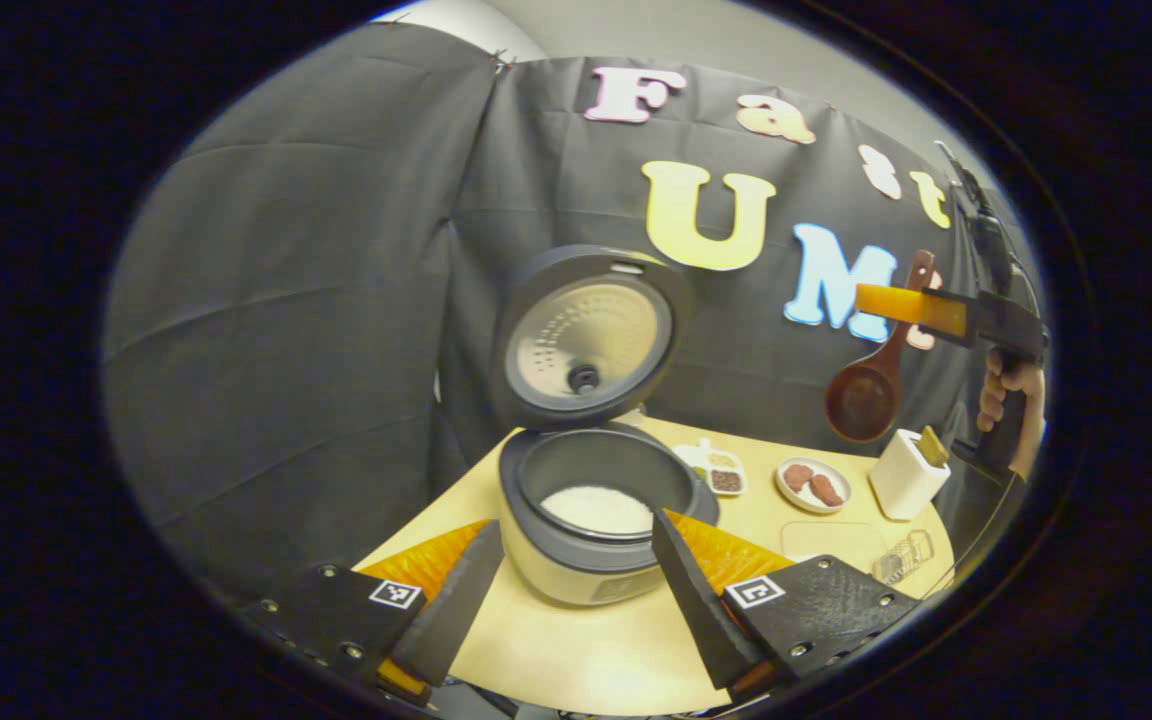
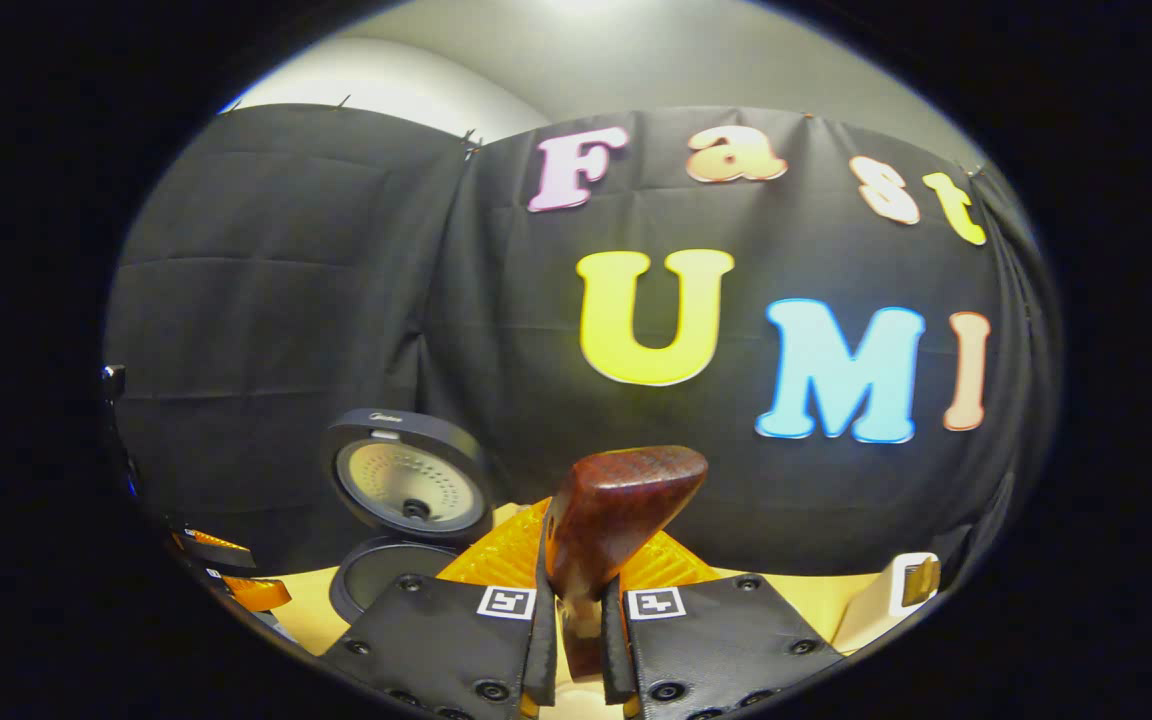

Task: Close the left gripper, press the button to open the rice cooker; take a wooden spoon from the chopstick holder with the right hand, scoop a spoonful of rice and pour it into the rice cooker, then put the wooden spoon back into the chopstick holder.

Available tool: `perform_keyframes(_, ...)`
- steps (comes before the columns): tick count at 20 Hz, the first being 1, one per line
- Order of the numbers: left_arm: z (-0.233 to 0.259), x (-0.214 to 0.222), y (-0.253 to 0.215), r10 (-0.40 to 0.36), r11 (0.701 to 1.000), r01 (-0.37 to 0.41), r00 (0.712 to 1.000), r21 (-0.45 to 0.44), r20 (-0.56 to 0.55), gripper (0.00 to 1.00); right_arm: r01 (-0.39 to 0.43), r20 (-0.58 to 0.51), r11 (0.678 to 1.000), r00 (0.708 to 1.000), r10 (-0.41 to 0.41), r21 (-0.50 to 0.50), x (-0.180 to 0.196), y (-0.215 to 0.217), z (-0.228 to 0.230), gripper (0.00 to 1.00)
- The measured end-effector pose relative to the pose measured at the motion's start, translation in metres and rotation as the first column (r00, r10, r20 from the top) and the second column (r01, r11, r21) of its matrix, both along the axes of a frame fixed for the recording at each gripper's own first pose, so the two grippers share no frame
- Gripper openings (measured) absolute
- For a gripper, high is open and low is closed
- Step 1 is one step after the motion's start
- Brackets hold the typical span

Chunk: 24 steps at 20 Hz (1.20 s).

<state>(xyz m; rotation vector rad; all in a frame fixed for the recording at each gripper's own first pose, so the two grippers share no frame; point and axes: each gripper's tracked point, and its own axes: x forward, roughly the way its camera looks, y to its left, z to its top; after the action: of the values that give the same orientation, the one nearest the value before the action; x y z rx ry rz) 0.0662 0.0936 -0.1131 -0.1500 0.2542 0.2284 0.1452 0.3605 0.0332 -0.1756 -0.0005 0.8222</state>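
The jaws of the right gripper [image 2: 572,625] are clenched on the handle of the dark reddish-brown wooden spoon [image 2: 616,520], both fingers pressing its sides at the bottom centre of the right gripper view, with the grained, glossy handle end rising above them. The jaws of the left gripper [image 1: 576,590] stand wide apart and hold nothing, their two flat wedge-shaped fingers framing the rice cooker [image 1: 596,510] at the lower centre of the left gripper view. The cooker is a round cream-bodied pot with a dark grey rim; its lid [image 1: 591,335] is tipped up and back, showing a pale, dotted metal inner plate, and white rice [image 1: 598,508] lies in the dark inner bowl. At the right of the left gripper view the spoon [image 1: 876,375] hangs bowl-down in the air, its smooth round bowl above the white square chopstick holder [image 1: 904,475], with a hand [image 1: 1006,395] on the gripper's grip at the far right. On the pale yellow wooden counter [image 1: 576,640] behind the cooker sit a small white divided dish [image 1: 716,470] and a white round plate with two reddish-brown pieces [image 1: 813,484], and near the right edge a small wire basket [image 1: 904,557].
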Motion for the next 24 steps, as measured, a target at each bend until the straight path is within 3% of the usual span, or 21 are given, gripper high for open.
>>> perform_keyframes(1, 0.004, 0.003, -0.016, -0.015, 1.0, 0.015, 1.0, 0.01, -0.003, 0.94, 0.03, -0.006, 0.999, 1.0, -0.03, 0.012, 0.005, -0.025, 0.002, 0.19)
perform_keyframes(6, 0.028, 0.015, -0.094, -0.051, 0.998, 0.05, 0.998, 0.023, 0.032, 0.93, 0.21, -0.061, 0.976, 0.977, -0.206, 0.06, 0.044, -0.156, 0.0, 0.16)
perform_keyframes(10, 0.032, 0.02, -0.153, -0.09, 0.996, 0.089, 0.996, 0.021, 0.031, 0.94, 0.341, -0.146, 0.937, 0.934, -0.328, 0.08, 0.07, -0.251, -0.023, 0.2)
perform_keyframes(13, 0.035, 0.013, -0.185, -0.087, 0.996, 0.086, 0.995, 0.029, 0.038, 0.94, 0.401, -0.235, 0.911, 0.898, -0.372, 0.092, 0.08, -0.302, -0.051, 0.19)
perform_keyframes(16, 0.03, -0.003, -0.209, -0.051, 0.999, 0.05, 0.998, 0.017, 0.027, 0.96, 0.439, -0.351, 0.892, 0.857, -0.378, 0.11, 0.094, -0.337, -0.085, 0.17)
perform_keyframes(18, 0.029, -0.019, -0.224, -0.021, 1.0, 0.021, 1.0, -0.004, 0.023, 0.96, 0.463, -0.434, 0.876, 0.822, -0.367, 0.137, 0.103, -0.351, -0.108, 0.2)
perform_keyframes(24, 0.024, -0.073, -0.229, 0.073, 0.997, -0.073, 0.997, 0.009, -0.003, 0.96, 0.487, -0.587, 0.859, 0.746, -0.313, 0.16, 0.111, -0.348, -0.163, 0.2)
